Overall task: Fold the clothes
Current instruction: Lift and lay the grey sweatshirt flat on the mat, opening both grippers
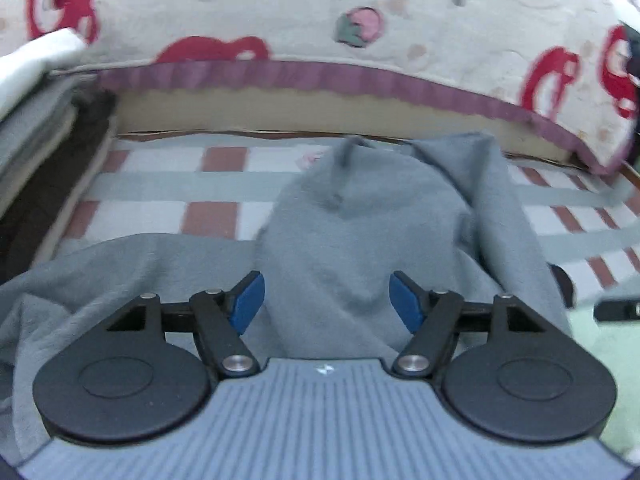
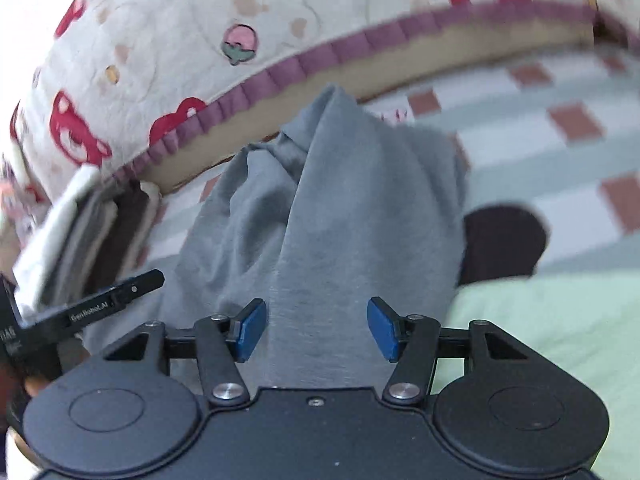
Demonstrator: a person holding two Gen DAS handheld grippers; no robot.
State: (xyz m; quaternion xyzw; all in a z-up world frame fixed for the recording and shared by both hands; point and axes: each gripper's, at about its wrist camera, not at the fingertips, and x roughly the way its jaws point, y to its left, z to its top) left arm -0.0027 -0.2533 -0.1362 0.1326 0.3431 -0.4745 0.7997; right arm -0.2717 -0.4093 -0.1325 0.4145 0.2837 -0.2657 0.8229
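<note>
1. Jaws wide, the left gripper [image 1: 327,305] hovers over the rumpled grey fleece garment [image 1: 360,240] lying on the checked bedsheet [image 1: 168,184].
2. The right gripper [image 2: 317,330], jaws equally wide, straddles its raised ridge; a shallow pinch might slip off.

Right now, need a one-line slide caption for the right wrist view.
Right claw open over a bunched grey garment on a checked bedsheet, pale green cloth alongside.
</note>
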